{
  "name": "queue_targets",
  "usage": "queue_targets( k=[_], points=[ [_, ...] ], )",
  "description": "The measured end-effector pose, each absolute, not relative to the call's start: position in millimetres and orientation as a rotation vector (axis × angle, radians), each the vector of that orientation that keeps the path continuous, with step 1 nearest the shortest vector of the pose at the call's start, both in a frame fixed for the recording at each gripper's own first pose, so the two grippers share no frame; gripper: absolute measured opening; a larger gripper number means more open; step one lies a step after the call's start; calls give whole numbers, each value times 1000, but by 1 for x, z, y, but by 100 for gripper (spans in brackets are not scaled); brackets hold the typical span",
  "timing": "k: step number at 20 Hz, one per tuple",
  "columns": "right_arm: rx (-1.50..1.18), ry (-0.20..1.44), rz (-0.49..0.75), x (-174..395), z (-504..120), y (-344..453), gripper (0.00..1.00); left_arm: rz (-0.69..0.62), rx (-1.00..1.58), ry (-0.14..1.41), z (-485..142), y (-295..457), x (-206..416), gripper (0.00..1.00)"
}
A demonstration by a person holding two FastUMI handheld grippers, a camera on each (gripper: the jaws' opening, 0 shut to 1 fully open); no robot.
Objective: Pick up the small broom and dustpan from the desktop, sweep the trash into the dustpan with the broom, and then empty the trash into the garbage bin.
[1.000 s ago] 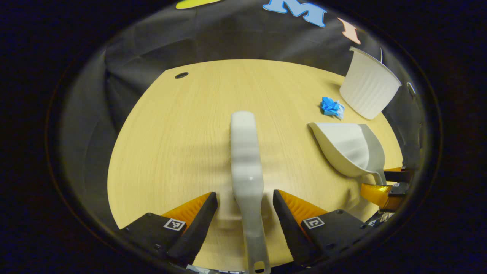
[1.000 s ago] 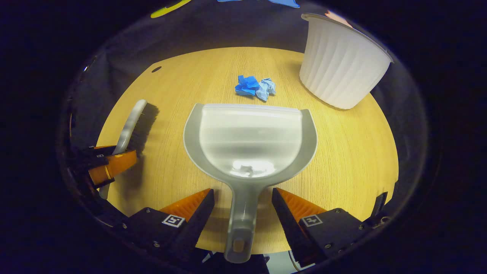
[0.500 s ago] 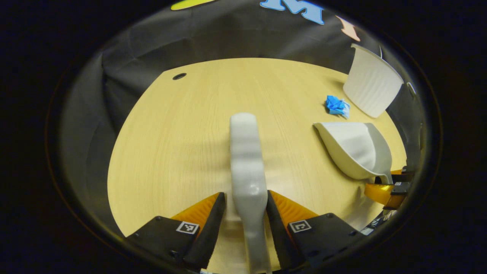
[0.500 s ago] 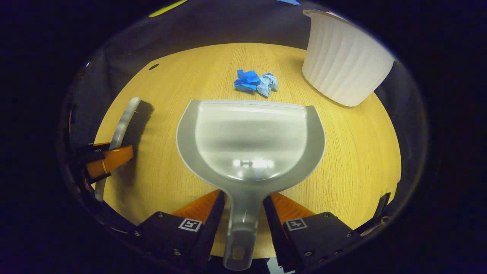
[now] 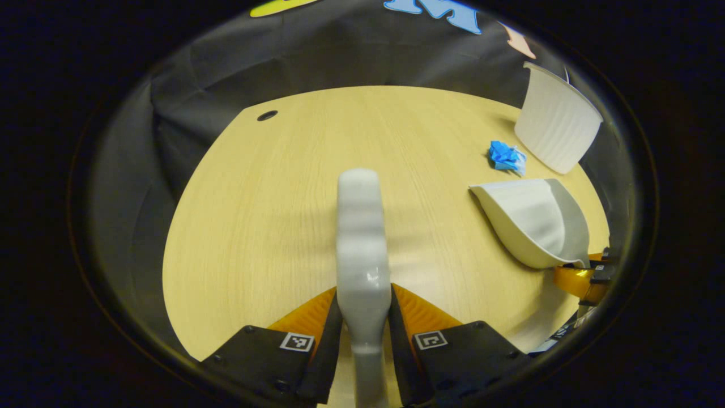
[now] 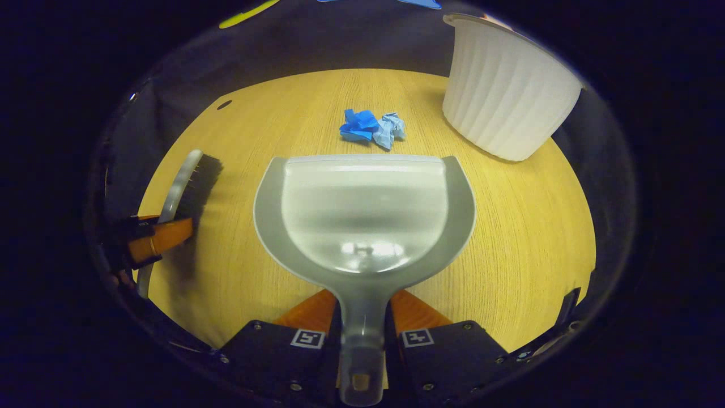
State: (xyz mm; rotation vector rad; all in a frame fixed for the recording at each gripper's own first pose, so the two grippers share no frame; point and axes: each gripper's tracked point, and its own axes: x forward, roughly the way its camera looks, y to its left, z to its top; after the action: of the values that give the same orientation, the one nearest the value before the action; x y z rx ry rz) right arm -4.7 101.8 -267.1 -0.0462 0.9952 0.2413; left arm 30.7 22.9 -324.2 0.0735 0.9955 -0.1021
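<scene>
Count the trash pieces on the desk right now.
2, touching as one clump: a dark blue crumpled scrap and a paler blue one beside it, just beyond the dustpan lip, near the white bin. Smaller bits may be hidden behind the dustpan.

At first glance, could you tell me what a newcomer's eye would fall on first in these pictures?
Probably the pale grey dustpan, large in the middle of the right gripper view, its handle clamped in the right hand-held gripper. Just beyond its front edge lies a crumpled blue trash wad on the wooden desktop, with the ribbed white garbage bin at the far right. In the left gripper view, the left hand-held gripper grips the broom handle.
</scene>
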Motion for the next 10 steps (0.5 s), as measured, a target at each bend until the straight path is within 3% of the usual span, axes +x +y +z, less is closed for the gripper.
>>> queue_targets(
  k=[2,5,10],
  points=[
    [-46,992,243,-4,-264,100,35,-102,77,997,-325,22,31,46],
    [-59,984,261,-6,-265,97,32,-111,101,996,-321,24,33,48],
    [-50,975,296,-3,-265,85,32,-134,107,1002,-318,16,46,42]
  ],
)
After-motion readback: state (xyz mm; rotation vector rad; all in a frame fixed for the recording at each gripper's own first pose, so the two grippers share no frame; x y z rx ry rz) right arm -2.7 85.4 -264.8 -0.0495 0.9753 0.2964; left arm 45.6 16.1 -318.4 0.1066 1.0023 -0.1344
